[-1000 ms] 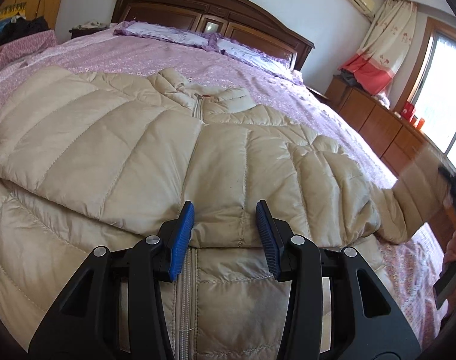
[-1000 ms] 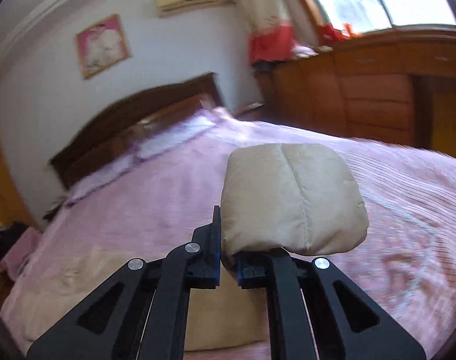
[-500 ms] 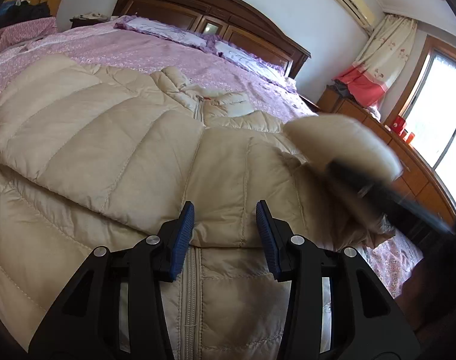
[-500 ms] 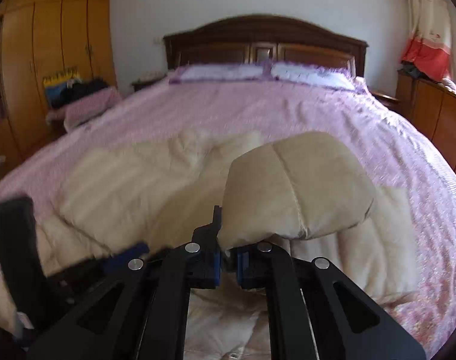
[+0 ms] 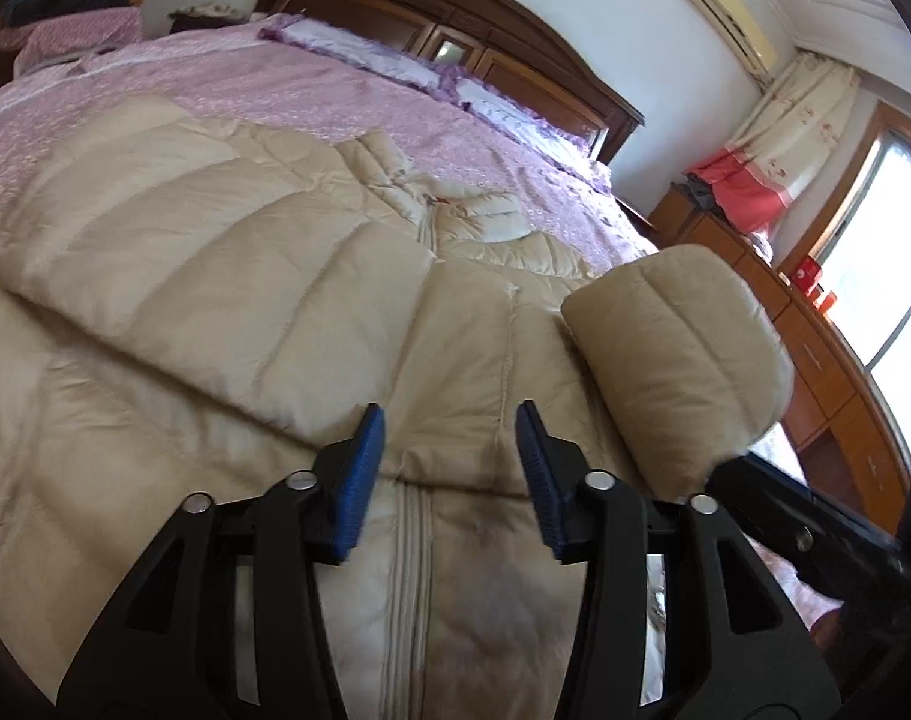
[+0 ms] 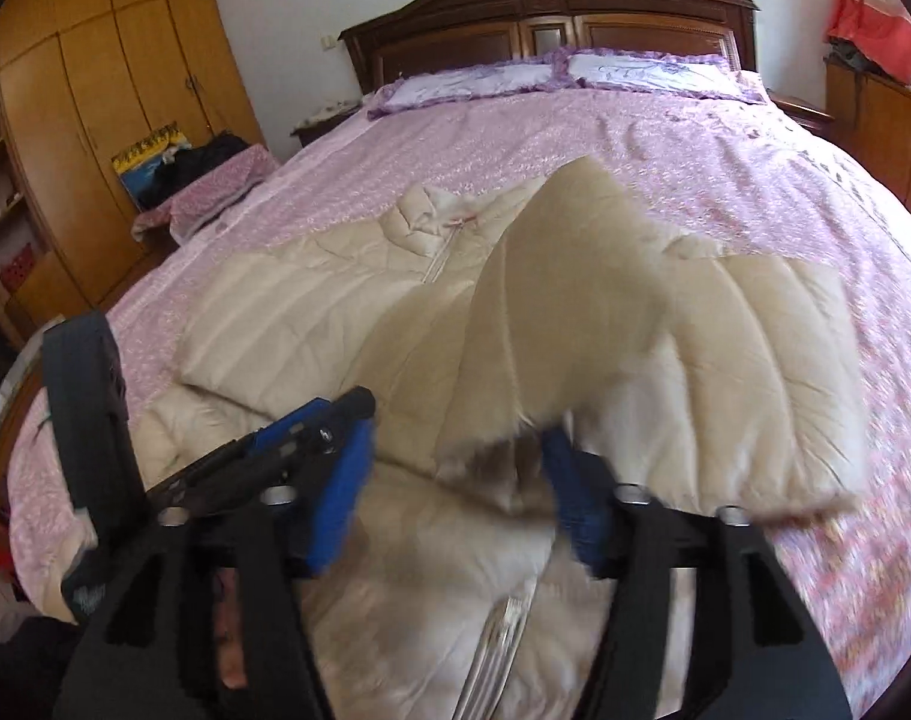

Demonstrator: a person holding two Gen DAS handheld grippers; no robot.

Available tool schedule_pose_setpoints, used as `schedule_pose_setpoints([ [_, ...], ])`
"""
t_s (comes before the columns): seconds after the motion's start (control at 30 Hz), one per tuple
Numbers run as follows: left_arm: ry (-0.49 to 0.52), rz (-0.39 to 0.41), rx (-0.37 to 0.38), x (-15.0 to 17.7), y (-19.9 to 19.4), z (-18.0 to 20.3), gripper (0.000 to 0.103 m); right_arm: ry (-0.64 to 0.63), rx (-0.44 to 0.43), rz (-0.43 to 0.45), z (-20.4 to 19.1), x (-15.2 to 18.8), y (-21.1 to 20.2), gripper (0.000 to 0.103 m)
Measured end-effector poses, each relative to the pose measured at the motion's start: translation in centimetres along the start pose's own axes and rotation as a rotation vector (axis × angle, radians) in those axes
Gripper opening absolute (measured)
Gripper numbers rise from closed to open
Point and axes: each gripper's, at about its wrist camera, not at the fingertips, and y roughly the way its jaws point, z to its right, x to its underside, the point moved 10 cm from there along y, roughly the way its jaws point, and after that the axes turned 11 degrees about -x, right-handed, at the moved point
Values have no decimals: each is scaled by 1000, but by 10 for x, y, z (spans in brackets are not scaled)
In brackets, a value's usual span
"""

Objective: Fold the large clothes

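Observation:
A beige quilted down jacket (image 5: 227,276) lies front up on the pink bed, its left sleeve folded across the chest. My left gripper (image 5: 449,468) is open just above the zipper (image 5: 410,546), holding nothing. In the right wrist view my right gripper (image 6: 455,498) is open, and the right sleeve (image 6: 533,324) is falling from between its fingers over the jacket's chest (image 6: 311,300). The sleeve cuff (image 5: 677,354) shows raised at the right in the left wrist view. The left gripper (image 6: 311,426) shows at the left in the right wrist view.
The pink bedspread (image 6: 635,138) covers a wide bed with a dark wooden headboard (image 6: 551,24) and two pillows (image 6: 647,72). A wooden wardrobe (image 6: 83,120) stands at the left. A low wooden dresser (image 5: 815,360) runs along the bed's right side under the window.
My right gripper carried the right sleeve in over the jacket's chest and opened. The sleeve is dropping out of it. My left gripper stayed open over the zipper.

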Motion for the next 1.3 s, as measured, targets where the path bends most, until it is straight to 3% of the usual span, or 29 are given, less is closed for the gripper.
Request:
schedule_pose_setpoints([
  [0.1,92,50,-11,-13,-31,6,57,28,41,44,-2,3,-24,66],
  [0.2,205,56,53,-17,-53,32,76,24,279,89,23,8,-55,66],
  [0.27,271,85,50,-19,-62,49,89,9,437,110,41,7,-68,66],
  [0.33,346,111,42,-19,-64,74,90,76,485,149,59,6,-75,66],
  [0.4,395,111,30,-19,-57,95,90,160,476,203,76,8,-79,66],
  [0.47,475,136,23,-17,-53,118,90,245,550,180,102,17,-79,66],
  [0.5,573,182,-12,-14,-49,134,90,285,575,163,112,22,-80,66],
  [0.53,628,202,-49,-12,-46,142,90,331,578,156,121,27,-80,66],
  [0.6,743,187,-140,-3,-23,155,75,372,570,153,129,30,-80,66],
  [0.63,763,160,-175,-1,-12,156,47,380,565,150,133,29,-80,66],
  [0.67,762,131,-203,-2,-3,153,23,383,560,150,136,28,-80,66],
  [0.73,685,133,-258,-16,6,139,12,394,550,158,141,26,-83,66],
  [0.83,583,198,-124,-34,-18,136,9,412,518,167,146,23,-85,66],
  [0.93,574,273,-110,-56,-46,126,8,443,341,159,142,17,-65,68],
  [1.03,549,318,-107,-81,-72,110,8,474,261,191,145,11,-61,69],
  [1.13,537,380,-171,-104,-92,89,8,465,246,211,142,4,-66,69],
  [1.3,412,408,-255,-136,-108,31,8,568,337,234,159,15,-81,68],
])
